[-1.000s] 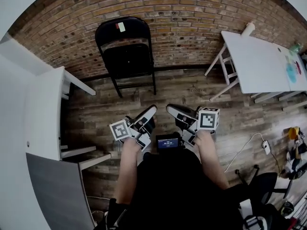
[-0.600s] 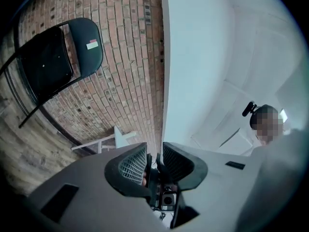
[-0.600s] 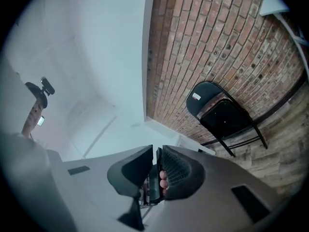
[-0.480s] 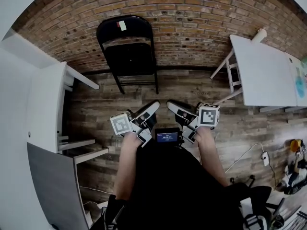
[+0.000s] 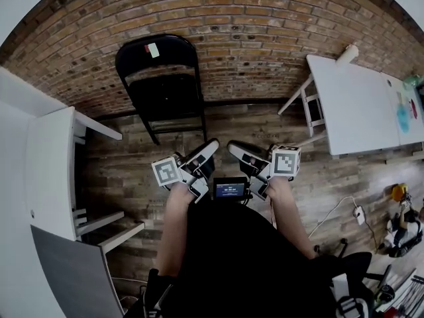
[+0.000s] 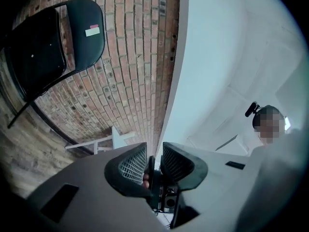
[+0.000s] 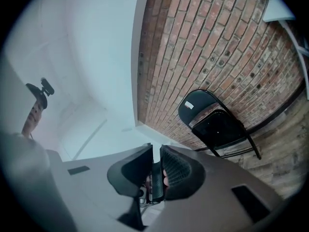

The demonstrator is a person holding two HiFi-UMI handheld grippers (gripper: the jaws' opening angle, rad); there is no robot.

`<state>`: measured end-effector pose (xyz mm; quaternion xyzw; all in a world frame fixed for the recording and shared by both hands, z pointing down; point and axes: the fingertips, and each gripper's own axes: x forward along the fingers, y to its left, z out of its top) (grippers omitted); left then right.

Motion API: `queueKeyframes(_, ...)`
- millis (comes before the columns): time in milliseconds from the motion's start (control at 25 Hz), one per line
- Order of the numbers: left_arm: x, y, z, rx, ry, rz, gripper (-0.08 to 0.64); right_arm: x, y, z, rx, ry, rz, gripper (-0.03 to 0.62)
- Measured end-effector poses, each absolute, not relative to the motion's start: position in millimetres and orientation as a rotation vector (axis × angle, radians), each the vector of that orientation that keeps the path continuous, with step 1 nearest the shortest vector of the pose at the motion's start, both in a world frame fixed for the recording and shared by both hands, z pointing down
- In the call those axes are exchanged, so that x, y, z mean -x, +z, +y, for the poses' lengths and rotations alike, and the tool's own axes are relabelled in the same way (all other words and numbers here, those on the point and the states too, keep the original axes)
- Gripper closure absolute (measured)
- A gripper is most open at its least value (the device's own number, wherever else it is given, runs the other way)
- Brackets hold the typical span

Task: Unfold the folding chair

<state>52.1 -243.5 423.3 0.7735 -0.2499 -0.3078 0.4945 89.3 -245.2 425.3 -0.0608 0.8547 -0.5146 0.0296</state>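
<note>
A black folding chair (image 5: 162,85) leans folded against the brick wall, with a small white and red label on its backrest. It also shows in the left gripper view as the chair (image 6: 48,47) and in the right gripper view as the chair (image 7: 215,122). Both grippers are held close in front of the person's body, well short of the chair, pointing toward it. My left gripper (image 5: 211,143) shows a narrow gap between its pads (image 6: 133,163) and holds nothing. My right gripper (image 5: 233,146) has its pads (image 7: 176,166) together and is empty.
A white table (image 5: 361,101) stands at the right against the wall. White shelving (image 5: 50,164) fills the left side. A cable with a plug (image 5: 358,212) lies on the wood floor at the right. A small screen device (image 5: 230,188) sits between the hands.
The chair and wall have slid a little lower and leftward in the head view and look slightly larger. Both grippers keep their pose before the body, and their jaws have not changed.
</note>
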Motion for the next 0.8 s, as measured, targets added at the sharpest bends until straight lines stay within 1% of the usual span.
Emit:
queueKeyframes(320,19,419,-312,-1.876,-0.798,-0.567,0.444,-21,416,-312,0.251,-1.557,2.692,0.541)
queueKeyframes(480,53,420,-330,-1.856,-0.816,-0.554,0.444,15,412,-329,0.255,-1.551,2.711,0.541)
queueKeyframes(800,106,425,-352,-1.828,-0.826,-0.564,0.444,65,417,-358,0.287,-1.561,2.728,0.540)
